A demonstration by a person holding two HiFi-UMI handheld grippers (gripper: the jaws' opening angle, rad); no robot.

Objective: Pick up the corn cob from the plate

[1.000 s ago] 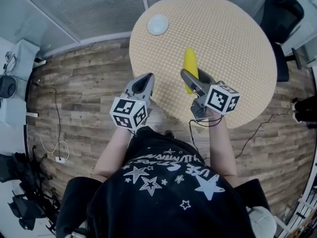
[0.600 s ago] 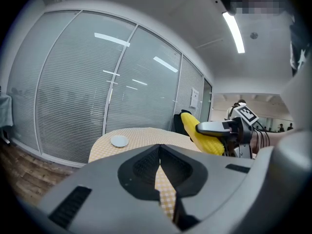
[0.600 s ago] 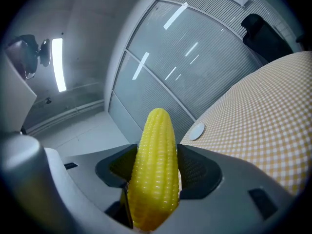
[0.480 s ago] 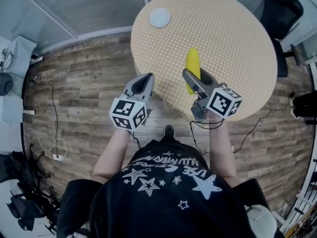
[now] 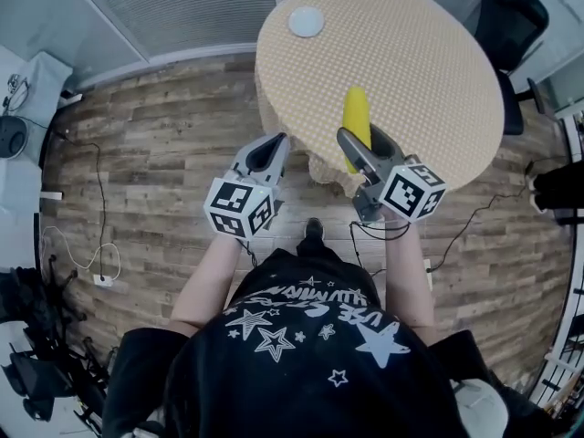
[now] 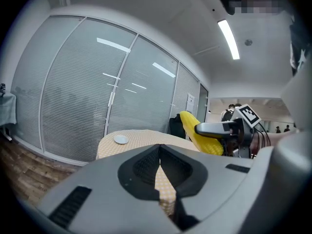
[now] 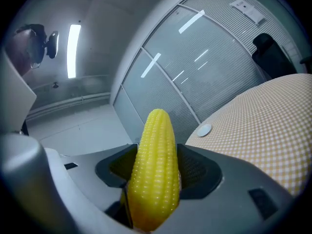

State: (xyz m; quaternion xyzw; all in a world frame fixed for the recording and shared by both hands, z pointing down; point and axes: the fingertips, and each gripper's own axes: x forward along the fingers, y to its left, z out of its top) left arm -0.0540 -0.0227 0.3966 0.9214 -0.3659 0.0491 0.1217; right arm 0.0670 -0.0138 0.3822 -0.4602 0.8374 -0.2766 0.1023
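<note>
Right gripper view shows the right gripper (image 7: 157,152) clamped on the yellow corn cob (image 7: 153,184); left gripper view shows the left gripper (image 6: 160,165) pinched together, holding nothing. Only head view places the cob over the table (image 5: 429,71) at its 6 o'clock edge, plate (image 5: 306,21) at 11 o'clock

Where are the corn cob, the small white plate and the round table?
corn cob (image 7: 154,169), right gripper view, middle of its yellow kernels
plate (image 5: 306,21), head view, centre of the white dish
table (image 5: 420,71), head view, bare checked top
</note>
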